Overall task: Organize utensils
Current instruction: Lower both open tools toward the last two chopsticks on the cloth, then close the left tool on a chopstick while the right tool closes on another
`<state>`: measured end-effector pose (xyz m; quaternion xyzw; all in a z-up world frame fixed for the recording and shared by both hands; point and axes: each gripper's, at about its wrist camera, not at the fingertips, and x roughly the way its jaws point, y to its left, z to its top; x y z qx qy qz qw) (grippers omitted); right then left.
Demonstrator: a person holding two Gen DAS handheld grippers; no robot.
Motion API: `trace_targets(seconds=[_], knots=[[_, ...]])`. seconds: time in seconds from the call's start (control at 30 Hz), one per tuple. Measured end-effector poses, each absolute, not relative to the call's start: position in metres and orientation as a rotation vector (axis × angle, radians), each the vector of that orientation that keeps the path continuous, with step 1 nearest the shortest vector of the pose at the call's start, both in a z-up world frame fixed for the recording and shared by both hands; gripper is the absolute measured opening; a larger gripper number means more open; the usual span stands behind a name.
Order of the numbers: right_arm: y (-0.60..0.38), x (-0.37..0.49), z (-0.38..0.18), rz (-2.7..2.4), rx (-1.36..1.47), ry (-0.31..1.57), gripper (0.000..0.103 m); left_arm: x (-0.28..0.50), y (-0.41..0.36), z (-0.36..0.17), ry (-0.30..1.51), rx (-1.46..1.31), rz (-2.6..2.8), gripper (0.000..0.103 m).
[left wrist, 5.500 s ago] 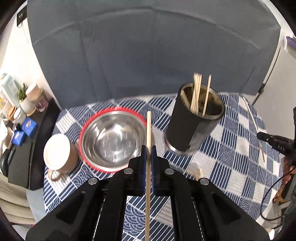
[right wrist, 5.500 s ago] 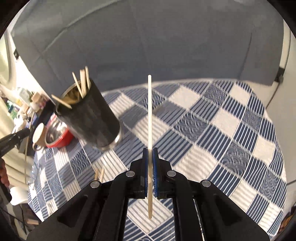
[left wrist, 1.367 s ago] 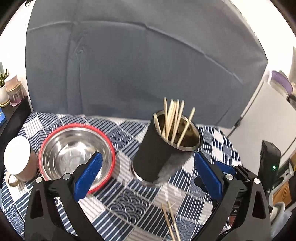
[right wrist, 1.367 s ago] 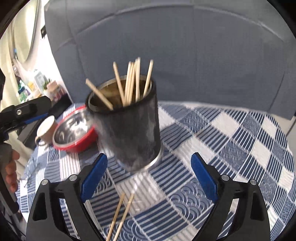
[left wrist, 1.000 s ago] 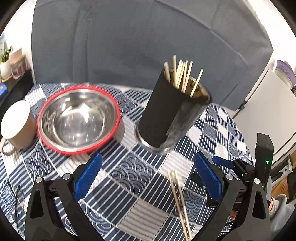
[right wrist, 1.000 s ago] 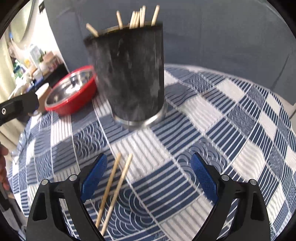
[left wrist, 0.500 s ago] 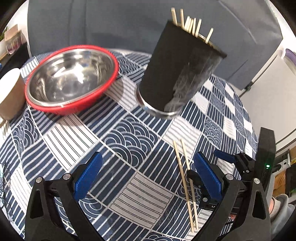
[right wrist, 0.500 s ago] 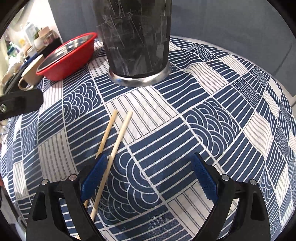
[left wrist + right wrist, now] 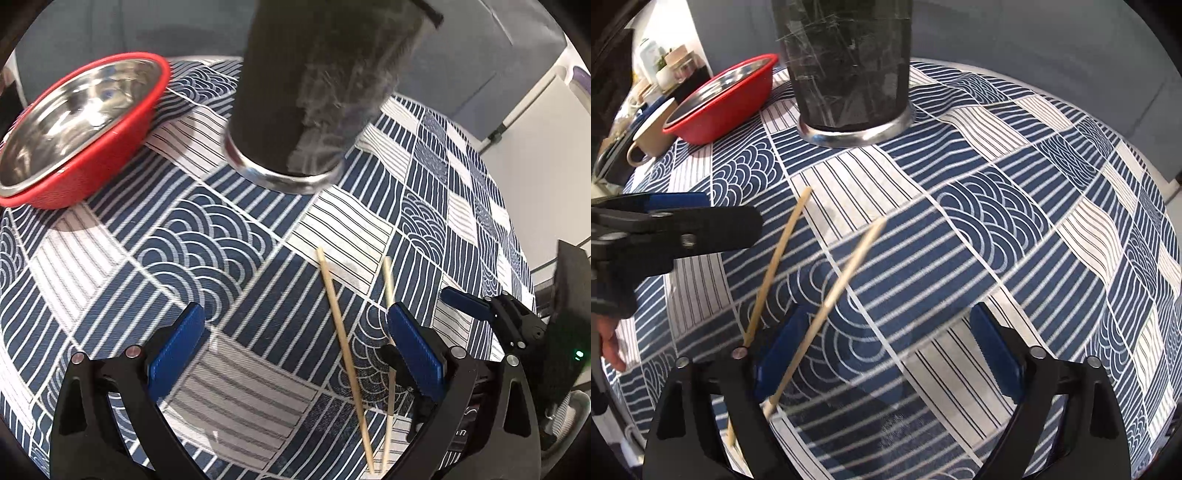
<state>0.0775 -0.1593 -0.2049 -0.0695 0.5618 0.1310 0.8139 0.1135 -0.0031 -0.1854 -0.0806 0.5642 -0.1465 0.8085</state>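
Two chopsticks (image 9: 343, 343) lie on checked cloth (image 9: 207, 236) before black holder (image 9: 314, 85). Left gripper (image 9: 295, 350) wide apart, one stick between its pads, untouched. Right gripper (image 9: 882, 354) closing, still apart, stick (image 9: 831, 302) just inside its left pad. Only right view shows mug (image 9: 652, 129) beside red bowl (image 9: 724, 107), and hand (image 9: 609, 343).

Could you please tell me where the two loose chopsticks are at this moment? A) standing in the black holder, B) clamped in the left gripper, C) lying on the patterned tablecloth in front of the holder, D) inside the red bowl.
C: both chopsticks lie flat on the tablecloth, in front of the black holder, and no pad presses on either.
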Motion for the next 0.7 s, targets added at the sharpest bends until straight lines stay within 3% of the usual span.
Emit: trace_targets(seconds=[0.27,0.47,0.7], knots=[[-0.171,0.071,-0.200,0.275,-0.145,1.199,0.057,0.121,-0.027,-0.195,1.222,-0.075,-0.294,0.097],[-0.170,0.069,-0.197,0.273,-0.152,1.206,0.042,0.113,-0.058,-0.204,1.212,0.198,-0.250,0.098],[-0.170,0.067,-0.195,0.296,-0.156,1.203,0.018,0.113,-0.054,-0.206,1.222,0.168,-0.238,0.098]])
